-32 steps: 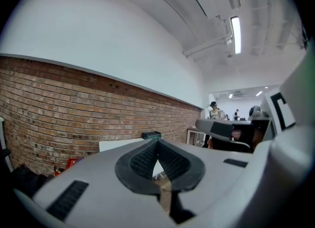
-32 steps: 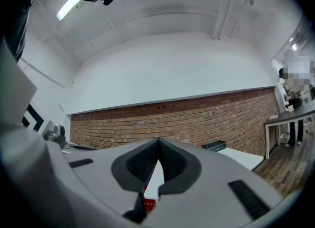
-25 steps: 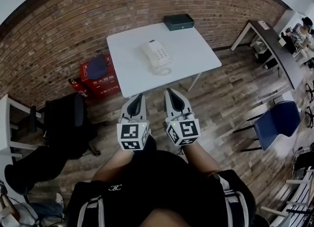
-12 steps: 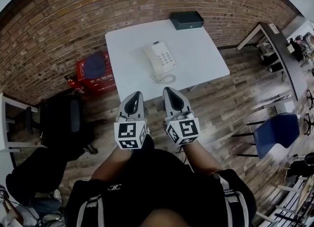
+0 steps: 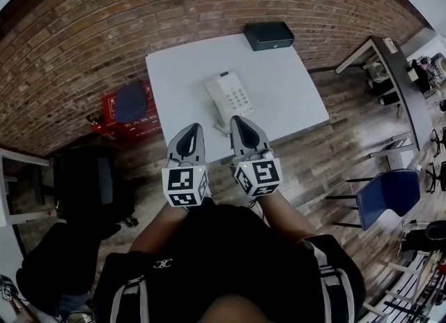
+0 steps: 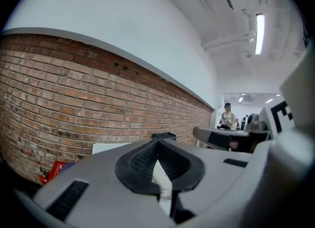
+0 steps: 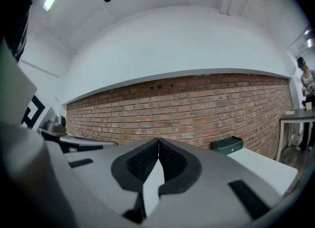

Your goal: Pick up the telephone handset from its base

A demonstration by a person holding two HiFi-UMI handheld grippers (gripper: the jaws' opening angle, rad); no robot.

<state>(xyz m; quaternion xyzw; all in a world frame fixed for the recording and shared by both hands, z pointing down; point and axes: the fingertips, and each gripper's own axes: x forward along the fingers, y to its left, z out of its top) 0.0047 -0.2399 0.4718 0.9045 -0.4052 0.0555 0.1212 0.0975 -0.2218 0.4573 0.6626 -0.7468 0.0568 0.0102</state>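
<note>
In the head view a white telephone (image 5: 230, 95) lies on a white table (image 5: 174, 84), its handset (image 5: 218, 96) resting on the base's left side and a coiled cord at its near end. Both grippers are held side by side at the table's near edge, pointing at the phone. The left gripper (image 5: 192, 128) is shut and holds nothing. My right gripper (image 5: 237, 121), also shut and holding nothing, has its tip just short of the phone's near end. In the left gripper view (image 6: 157, 141) and the right gripper view (image 7: 158, 140) the jaws meet and hide the phone.
A black box (image 5: 269, 35) sits at the table's far right corner by the brick wall. Red crates (image 5: 129, 109) stand left of the table and a black chair (image 5: 90, 185) nearer left. At the right are a blue chair (image 5: 387, 189) and a dark desk (image 5: 397, 63).
The table and telephone have come closer to both grippers, which now reach the table's near edge. Both grippers stay shut.
</note>
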